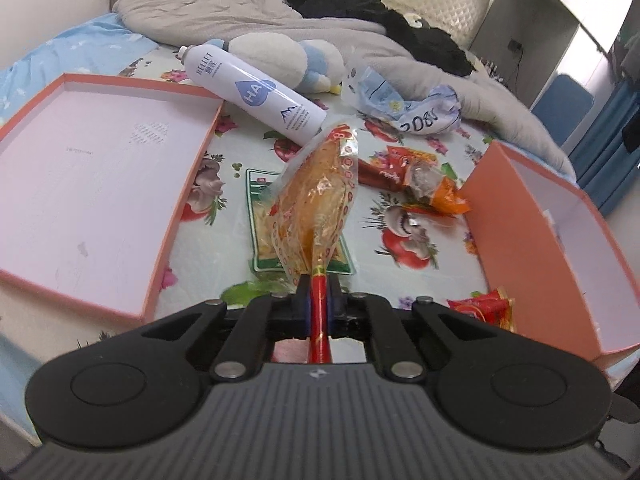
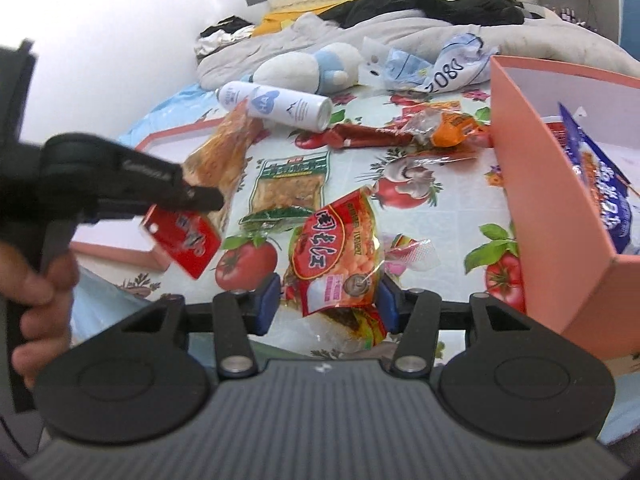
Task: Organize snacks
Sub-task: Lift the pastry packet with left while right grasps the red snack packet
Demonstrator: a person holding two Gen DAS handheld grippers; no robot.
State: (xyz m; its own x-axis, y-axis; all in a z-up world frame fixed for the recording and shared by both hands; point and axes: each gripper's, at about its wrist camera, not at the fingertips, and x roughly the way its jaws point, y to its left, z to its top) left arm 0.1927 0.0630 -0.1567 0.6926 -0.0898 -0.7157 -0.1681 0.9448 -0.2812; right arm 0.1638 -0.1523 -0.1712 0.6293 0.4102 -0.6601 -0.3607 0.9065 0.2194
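Left wrist view: the left gripper (image 1: 319, 300) has its jaws clamped on the red sealed end of a clear packet of orange snack (image 1: 316, 200), which sticks up and forward off the bed. Pinching that flat seam makes sense: it is the stiffest, thinnest part, so the food inside is not crushed.

Take the deep orange box (image 1: 536, 240) as the landmark. It stands open, most likely as the place the snacks go; a blue bag (image 2: 600, 196) already lies inside it. The shallow lid (image 1: 100, 192) lies well to its left. Between them on the tomato-print cloth (image 1: 408, 248) lie a green packet (image 1: 264, 220), a brown wrapper (image 1: 380, 176) and a white spray can (image 1: 256, 92).

In the right wrist view, the right gripper (image 2: 328, 304) holds a red peanut packet (image 2: 340, 248) across its width, jaws set apart by the packet's bulk, just left of the box.
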